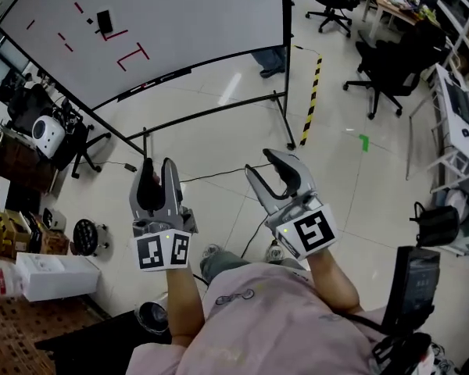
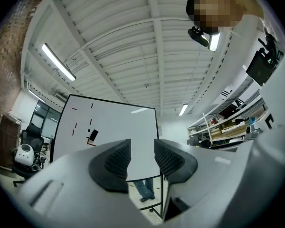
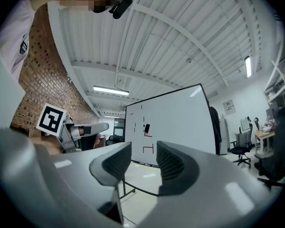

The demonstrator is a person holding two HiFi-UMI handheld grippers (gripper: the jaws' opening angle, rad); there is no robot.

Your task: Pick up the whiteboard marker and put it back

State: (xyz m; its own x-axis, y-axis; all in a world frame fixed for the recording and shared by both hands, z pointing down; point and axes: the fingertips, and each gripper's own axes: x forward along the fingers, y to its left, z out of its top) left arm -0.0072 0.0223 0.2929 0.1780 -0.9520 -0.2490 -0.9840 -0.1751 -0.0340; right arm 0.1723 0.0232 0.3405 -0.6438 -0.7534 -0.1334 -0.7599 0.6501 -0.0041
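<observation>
Up at 11 o'clock: close in on the whiteboard (image 1: 187, 22)

Your left tool (image 1: 158, 164) is pinched shut, your right tool (image 1: 259, 162) narrow, both empty. The whiteboard marker is too small to pick out; scan the ledge (image 1: 152, 84), then widen one tool

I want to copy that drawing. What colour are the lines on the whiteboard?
Red lines on the white whiteboard, clearest in the head view.
</observation>
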